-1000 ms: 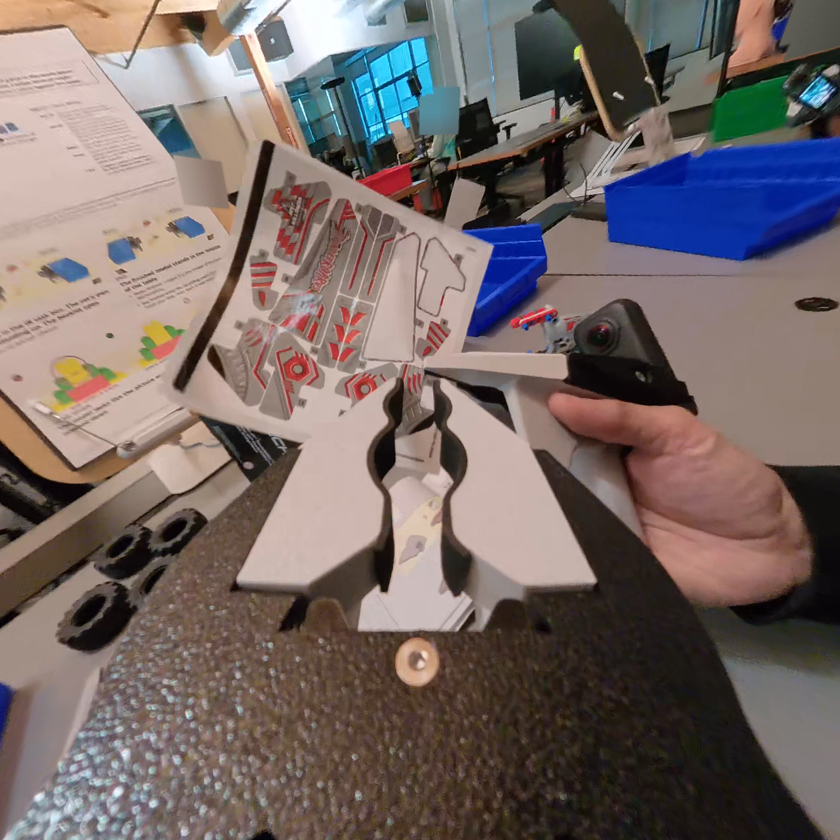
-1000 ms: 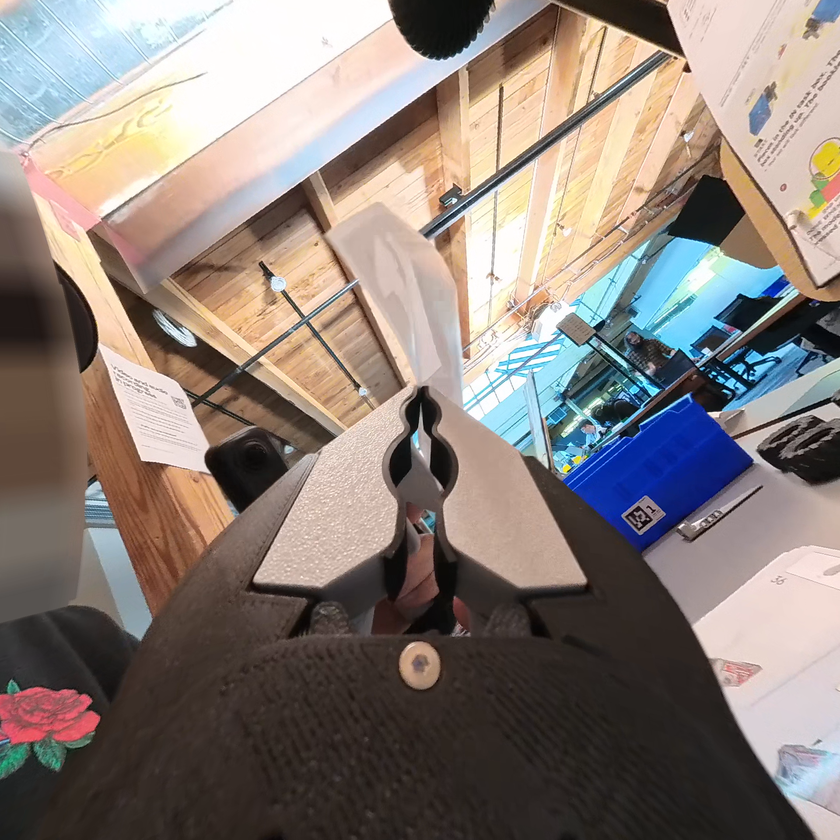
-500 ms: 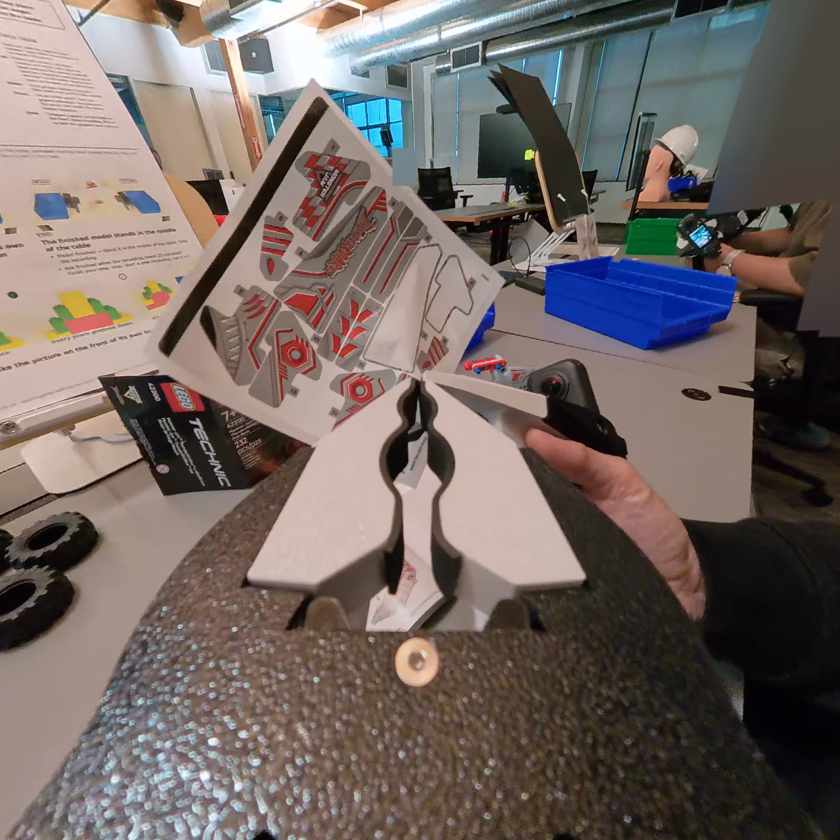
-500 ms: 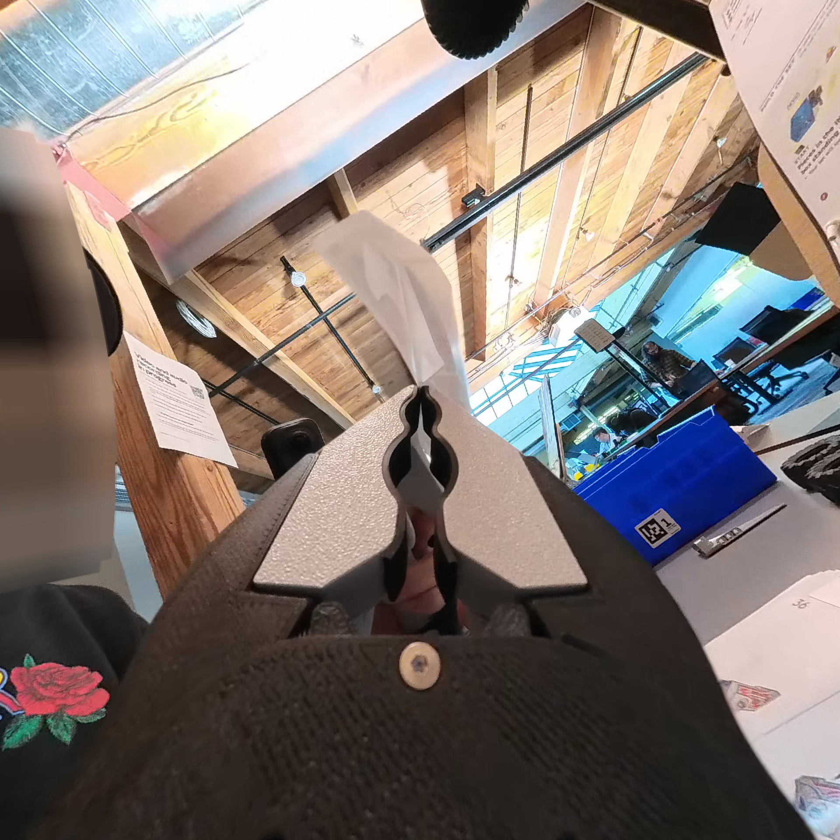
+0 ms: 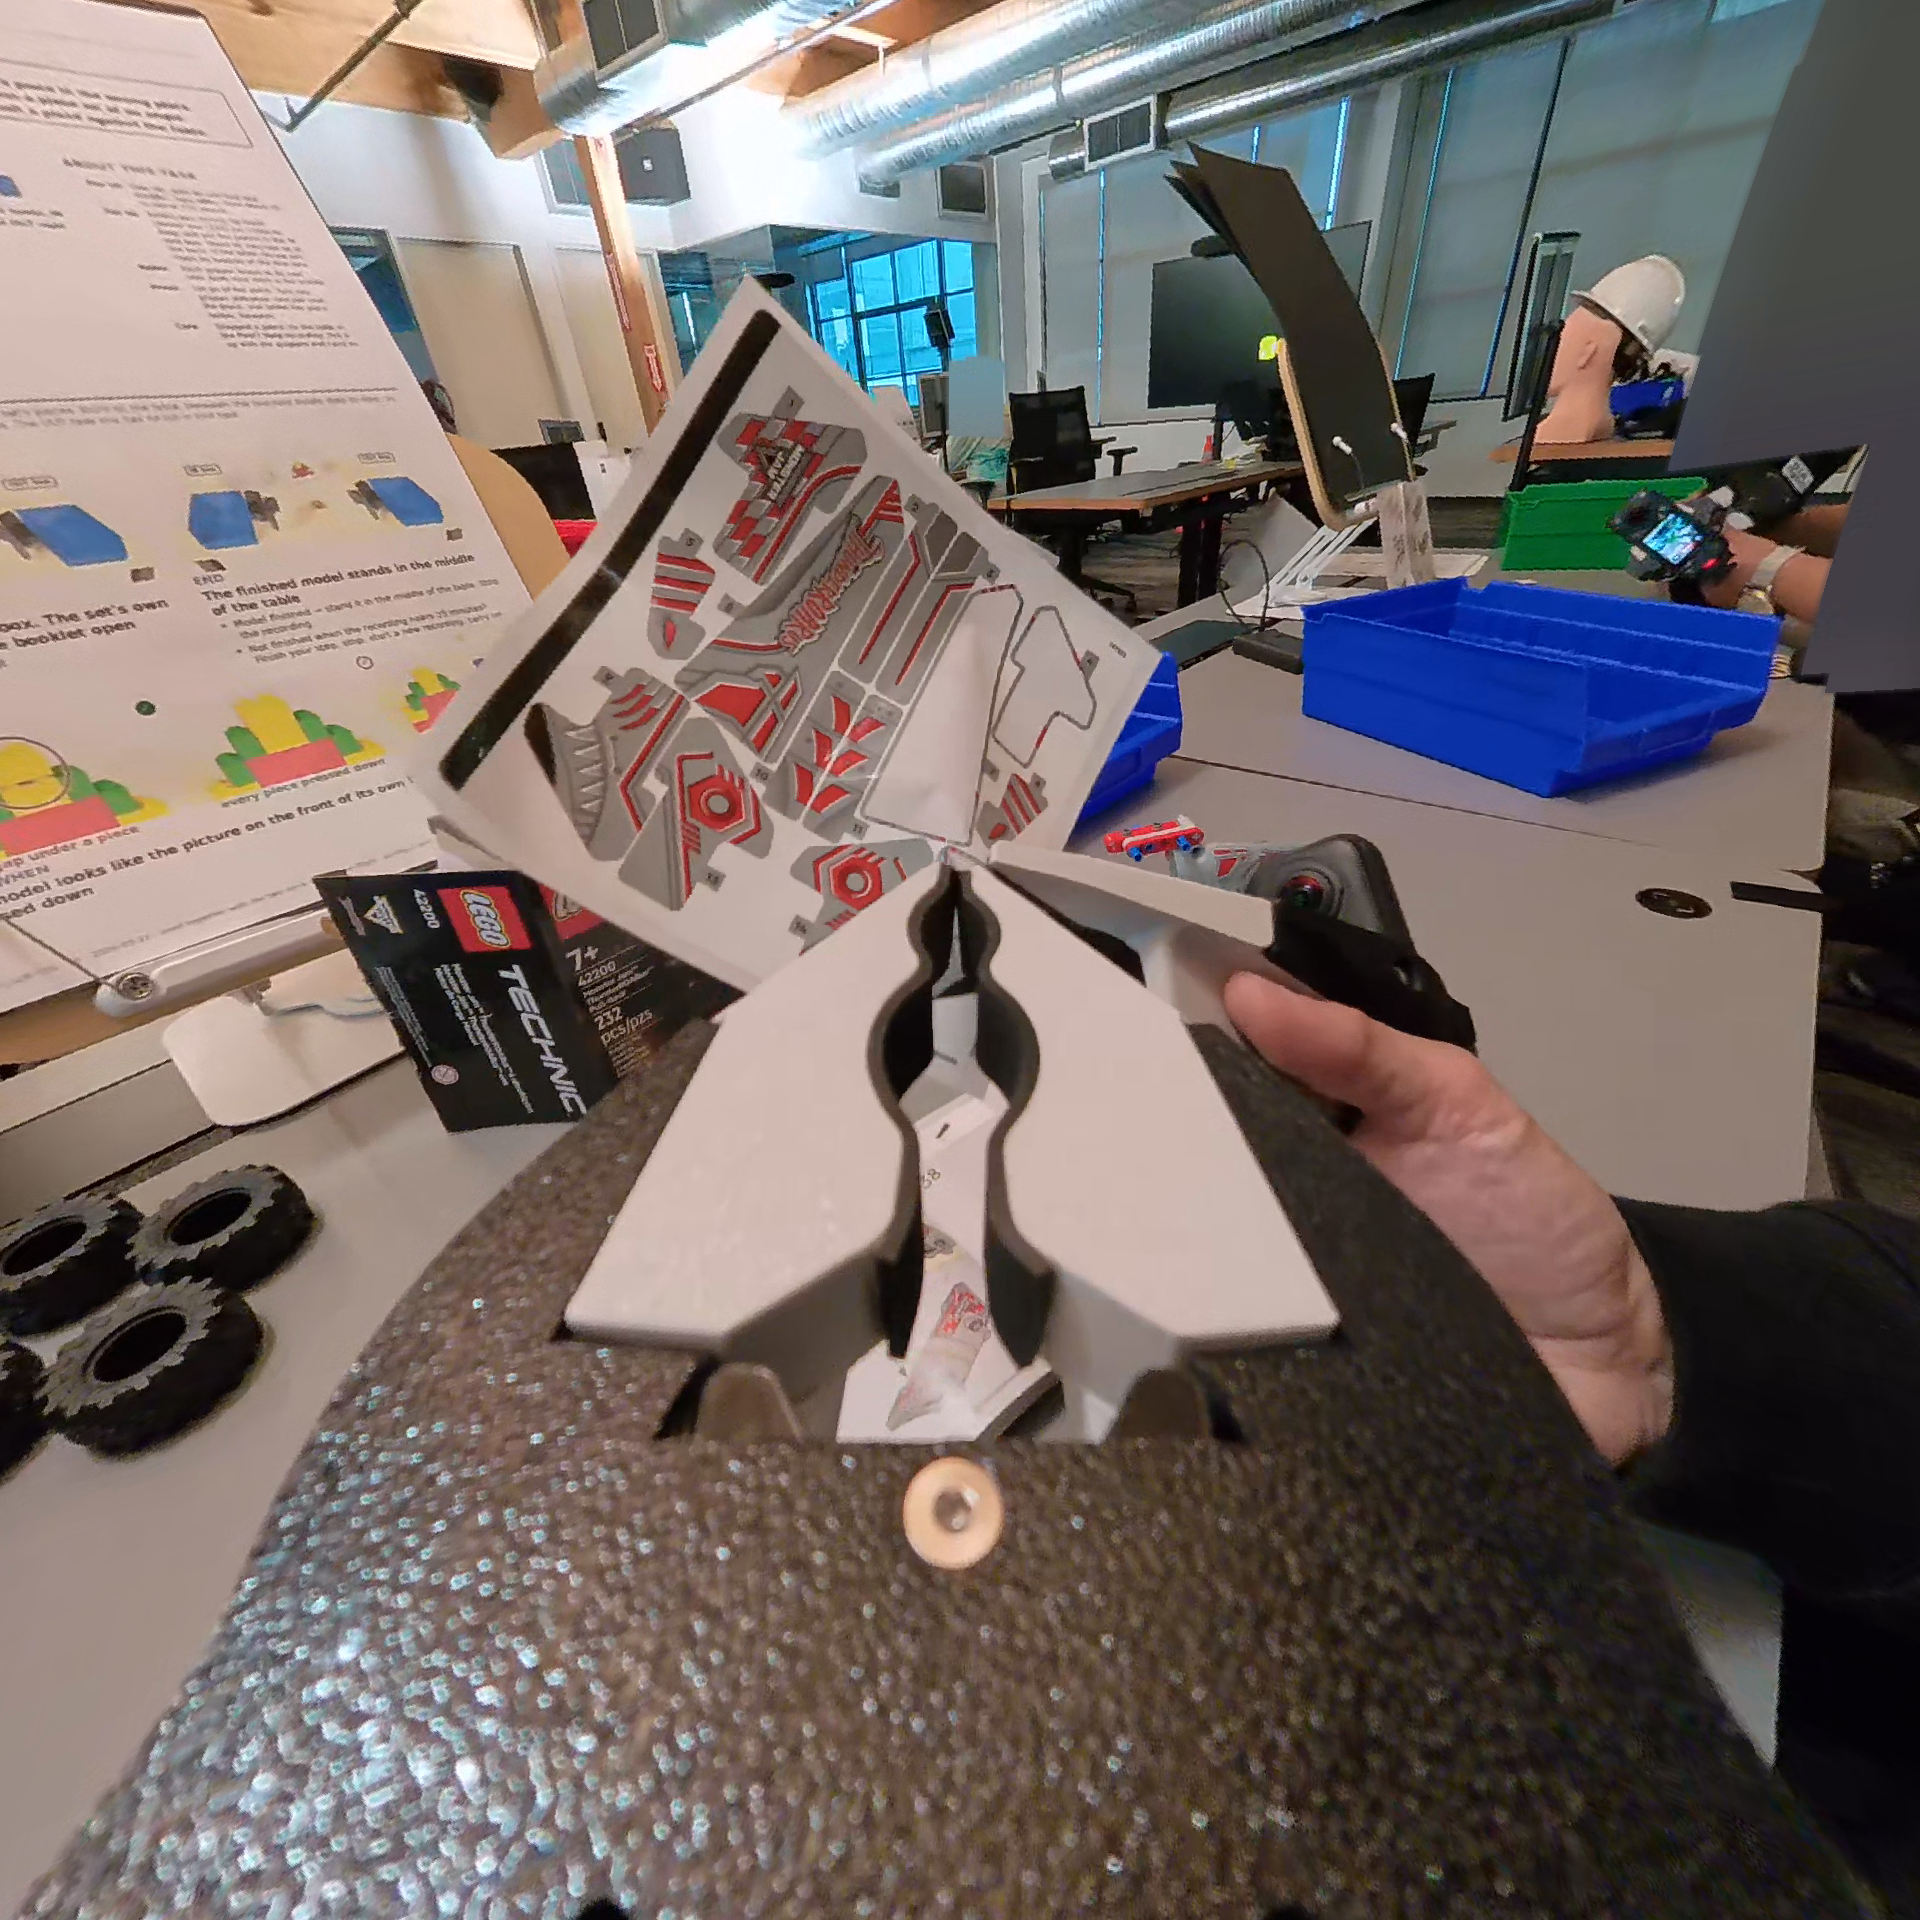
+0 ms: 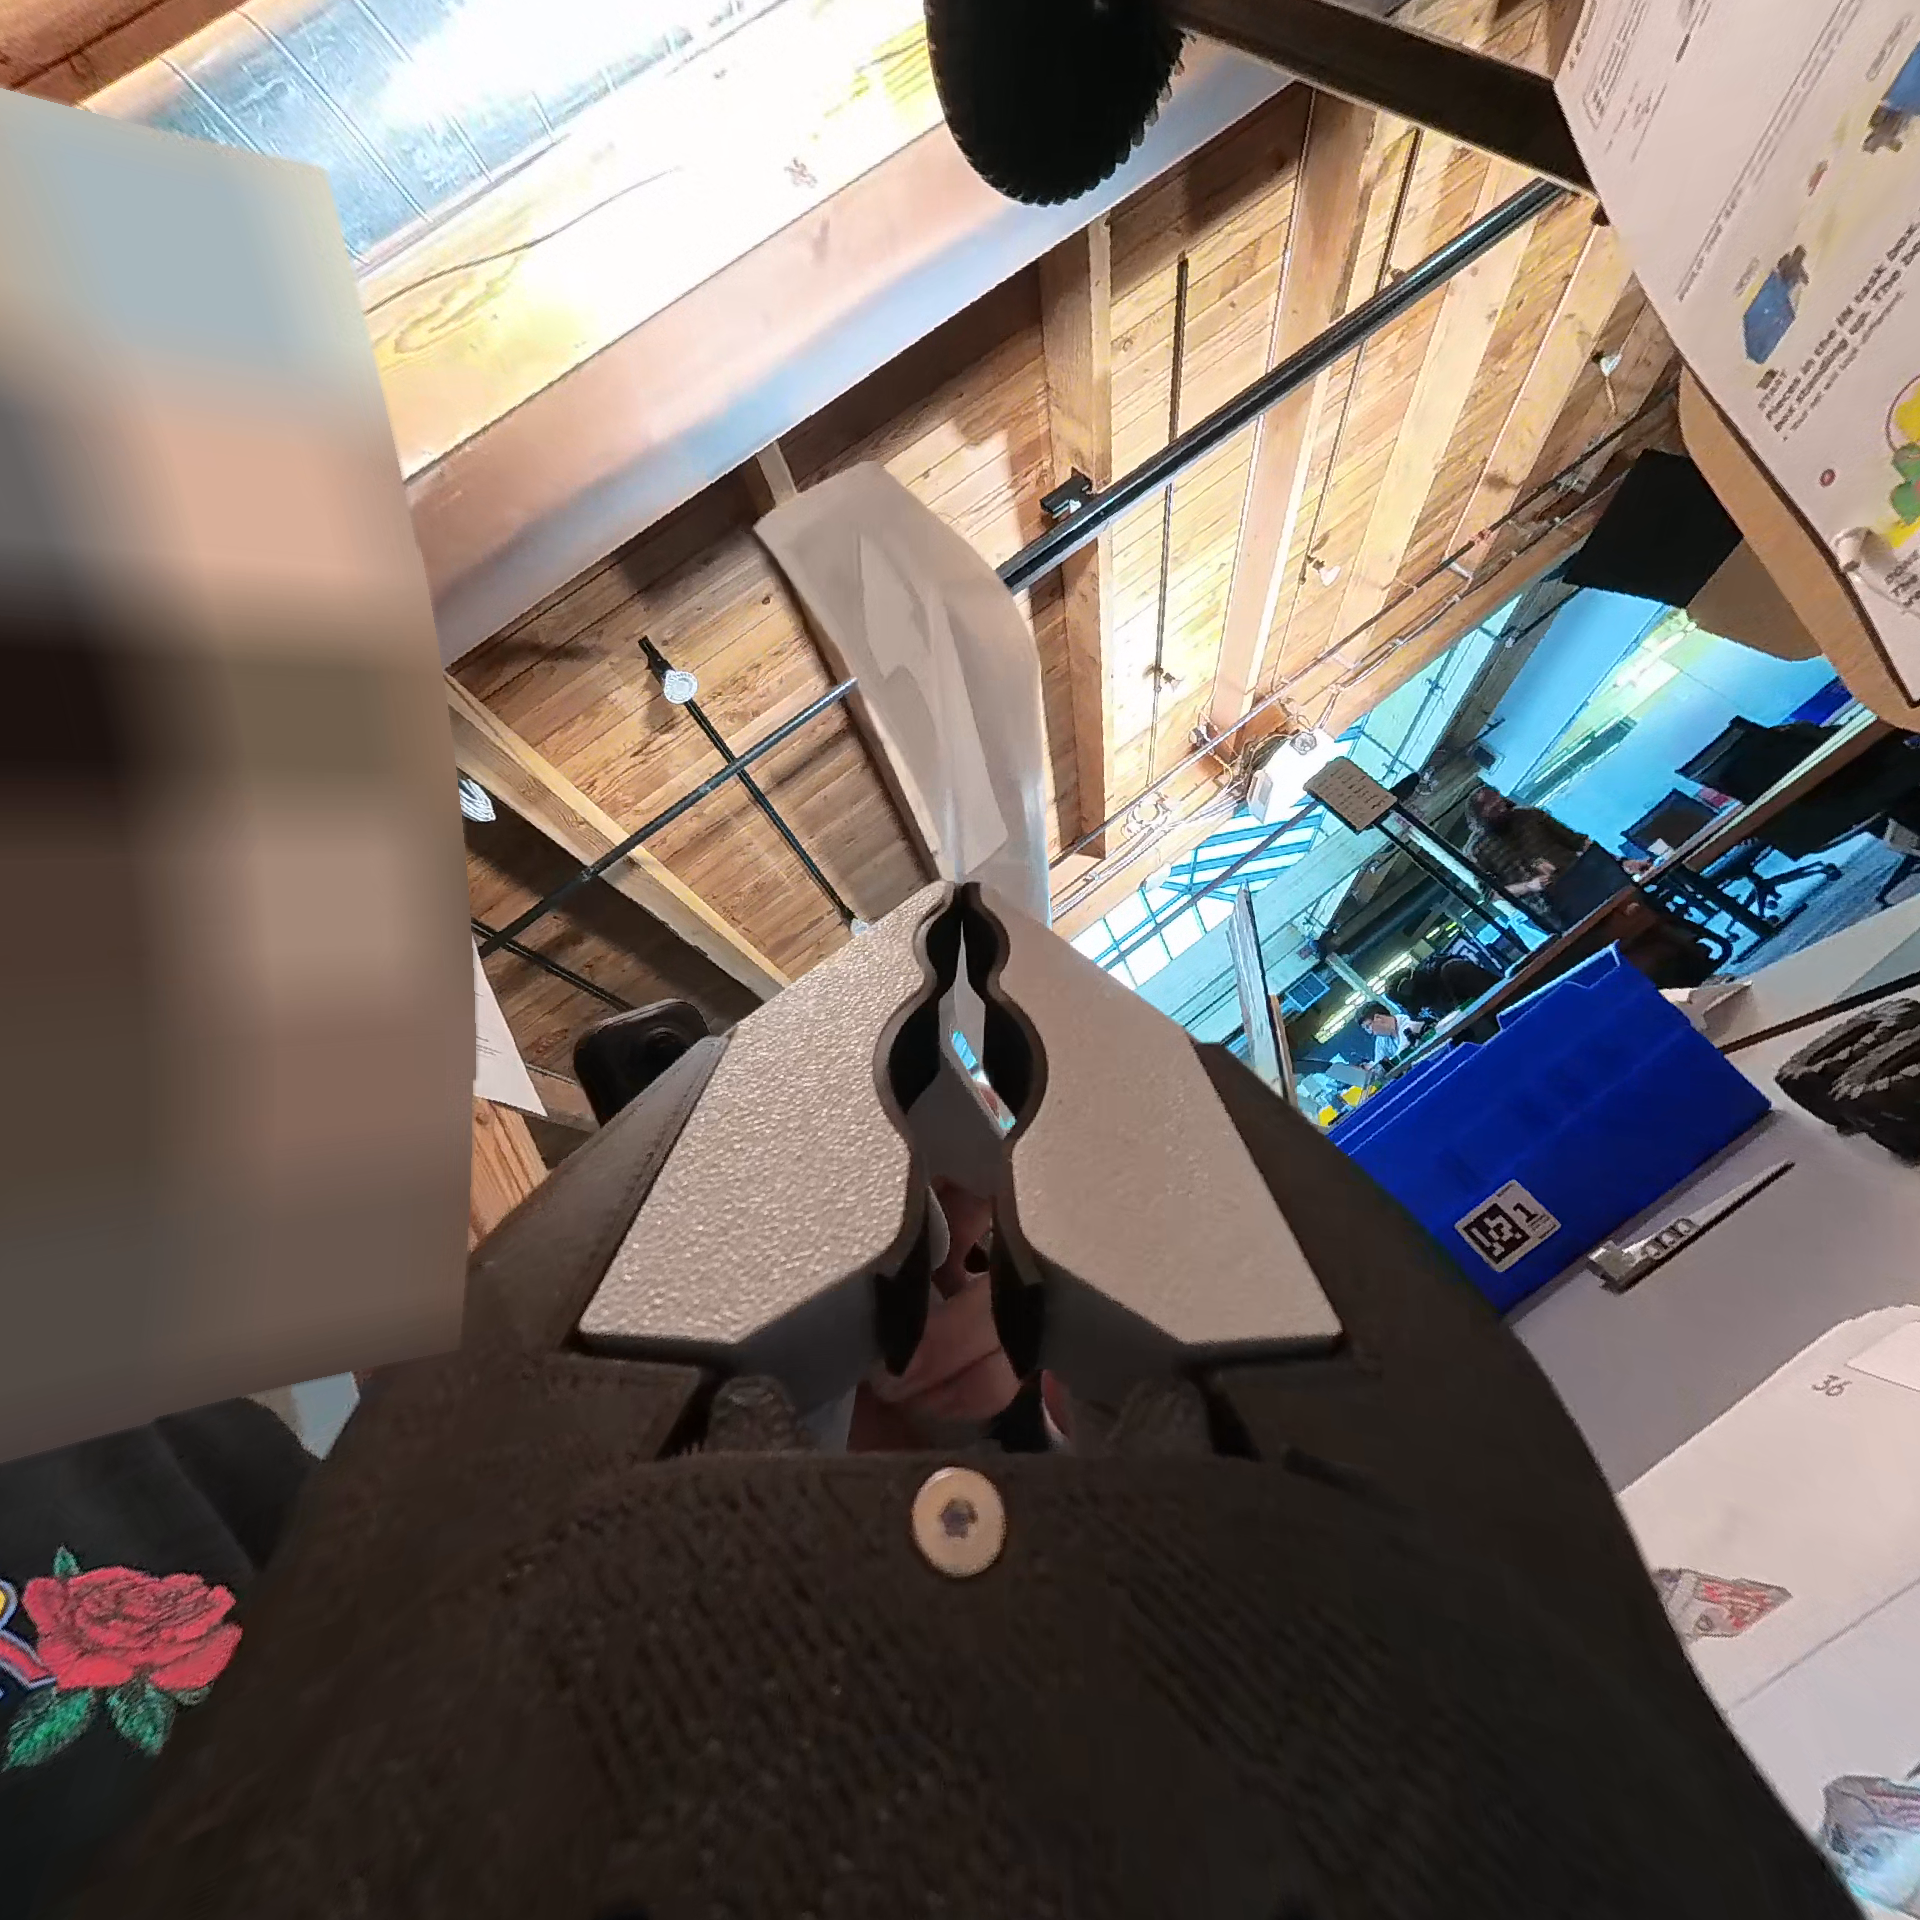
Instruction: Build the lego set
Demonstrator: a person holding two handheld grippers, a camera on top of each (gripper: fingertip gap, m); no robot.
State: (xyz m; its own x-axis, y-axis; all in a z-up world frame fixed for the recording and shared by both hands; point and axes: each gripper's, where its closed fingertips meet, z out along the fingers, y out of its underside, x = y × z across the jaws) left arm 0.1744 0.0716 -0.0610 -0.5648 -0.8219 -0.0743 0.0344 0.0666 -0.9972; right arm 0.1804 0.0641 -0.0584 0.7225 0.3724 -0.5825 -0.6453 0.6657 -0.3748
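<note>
The left hand-held gripper (image 5: 954, 883) is clamped on the sticker sheet (image 5: 790, 686), raised above the counter (image 5: 1455, 935). At 3 o'clock, the right hand-held gripper (image 6: 964, 902) pinches a peeled sticker (image 6: 935, 675). Pulling unevenly could tear or crease it.

Left gripper (image 5: 954, 883) pinched shut, right gripper (image 6: 961, 902) likewise, tips meeting; right hand (image 5: 1475, 1174) gripping its handle.

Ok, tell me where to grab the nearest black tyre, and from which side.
Probably by its wall, from above: one tool finger in the hole, one outside. The nearest tyre lies flat, hole up, with other tyres close beside it, so spanning its full width looks crowded.
</note>
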